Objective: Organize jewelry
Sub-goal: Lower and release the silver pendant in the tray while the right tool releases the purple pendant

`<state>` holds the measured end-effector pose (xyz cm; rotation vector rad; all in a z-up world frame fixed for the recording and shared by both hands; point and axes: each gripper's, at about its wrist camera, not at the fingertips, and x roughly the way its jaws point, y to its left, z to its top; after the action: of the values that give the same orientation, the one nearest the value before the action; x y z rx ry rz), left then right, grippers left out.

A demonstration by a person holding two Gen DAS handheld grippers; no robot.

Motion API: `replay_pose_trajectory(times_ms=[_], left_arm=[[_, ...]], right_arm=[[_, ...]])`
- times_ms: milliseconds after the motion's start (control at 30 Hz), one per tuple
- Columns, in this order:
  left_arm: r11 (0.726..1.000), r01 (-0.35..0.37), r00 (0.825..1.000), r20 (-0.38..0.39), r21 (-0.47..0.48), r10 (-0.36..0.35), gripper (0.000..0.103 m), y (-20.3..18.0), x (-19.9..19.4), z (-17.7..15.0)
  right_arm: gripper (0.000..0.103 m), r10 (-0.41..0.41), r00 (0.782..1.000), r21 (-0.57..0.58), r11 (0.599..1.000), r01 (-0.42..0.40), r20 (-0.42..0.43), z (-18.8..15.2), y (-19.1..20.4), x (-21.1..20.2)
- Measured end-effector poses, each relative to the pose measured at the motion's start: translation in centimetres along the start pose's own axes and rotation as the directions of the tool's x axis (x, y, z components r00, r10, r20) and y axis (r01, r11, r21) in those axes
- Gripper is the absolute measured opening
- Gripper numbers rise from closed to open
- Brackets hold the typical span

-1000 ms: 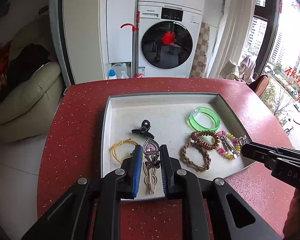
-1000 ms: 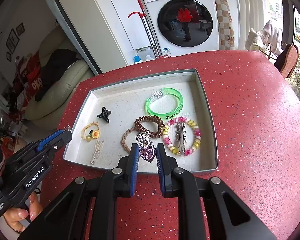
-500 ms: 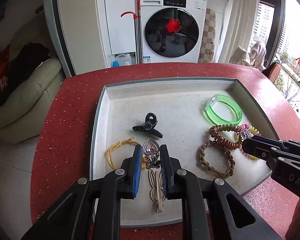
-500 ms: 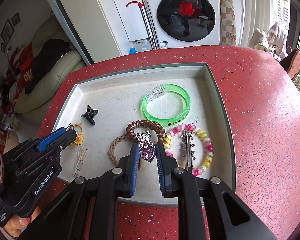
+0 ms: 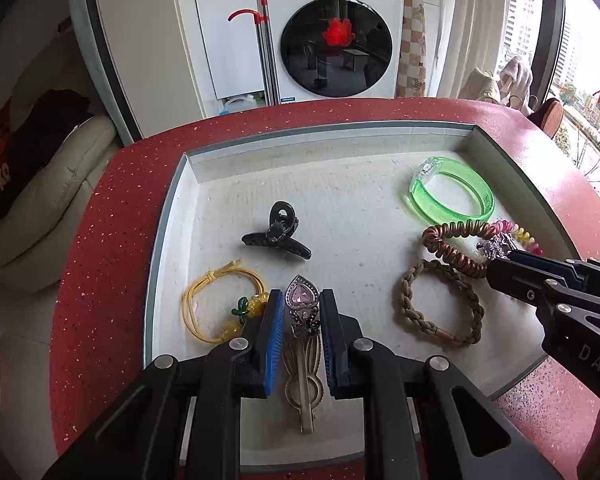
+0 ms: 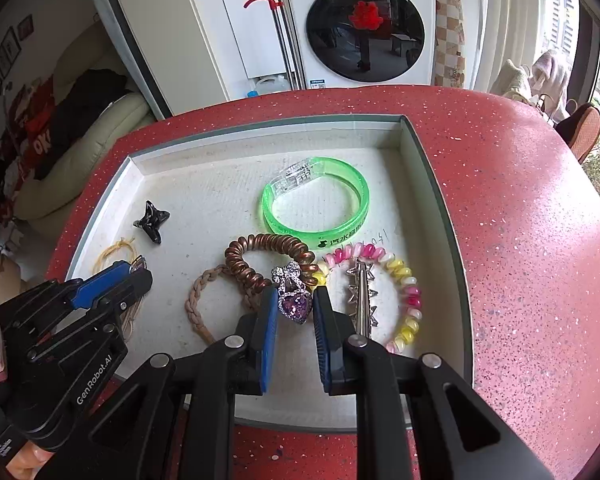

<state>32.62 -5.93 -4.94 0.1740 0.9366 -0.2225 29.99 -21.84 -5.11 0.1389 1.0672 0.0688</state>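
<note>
My left gripper (image 5: 301,306) is shut on a pink heart-stone charm (image 5: 301,294), low over the near left of the white tray (image 5: 168,216). A beige hair clip (image 5: 305,384) lies in the tray under its fingers. My right gripper (image 6: 295,308) is shut on a purple heart charm with a silver bow (image 6: 296,302), just above the copper spiral hair tie (image 6: 268,256). The right wrist view shows the left gripper (image 6: 134,272) at the tray's left side. The left wrist view shows the right gripper (image 5: 500,258) coming in from the right.
Also in the tray: green bangle (image 6: 316,200), black claw clip (image 5: 278,232), yellow hair tie (image 5: 212,308), braided brown band (image 5: 400,304), pink-and-yellow bead bracelet (image 6: 410,300) around a spiked silver clip (image 6: 362,300). The tray sits on a red speckled table (image 6: 520,240).
Both grippers have sunk toward the tray and moved forward over it, each still clamped on its heart charm. The tray's contents have stayed where they were.
</note>
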Motion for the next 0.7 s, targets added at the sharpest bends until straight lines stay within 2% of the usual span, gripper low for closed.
replay_pose_trajectory(times_ms=[133,300,533,700], left_arm=[[0.999,-0.025,1.0,-0.001,0.034,0.025,0.036,-0.6,0.1,0.1],[1.0,-0.006,1.0,-0.013,0.013,0.006,0.036,-0.3,0.0,-0.1],[1.0,0.007,1.0,-0.005,0.001,-0.007,0.036,0.0,-0.4,-0.1],[1.0,0.011,1.0,-0.001,-0.028,-0.011,0.036,0.6,-1.1,-0.1]], right_arm=[[0.02,0.001,1.0,-0.002,1.0,-0.001,0.001,-0.1,0.1,0.0],[0.021,0.022,1.0,0.011,1.0,-0.022,-0.008,-0.1,-0.1,-0.1],[0.042,0.051,0.999,0.024,0.998,-0.051,-0.005,-0.2,-0.4,-0.7],[0.044,0.057,0.998,0.024,0.998,-0.057,0.015,-0.1,-0.3,-1.7]])
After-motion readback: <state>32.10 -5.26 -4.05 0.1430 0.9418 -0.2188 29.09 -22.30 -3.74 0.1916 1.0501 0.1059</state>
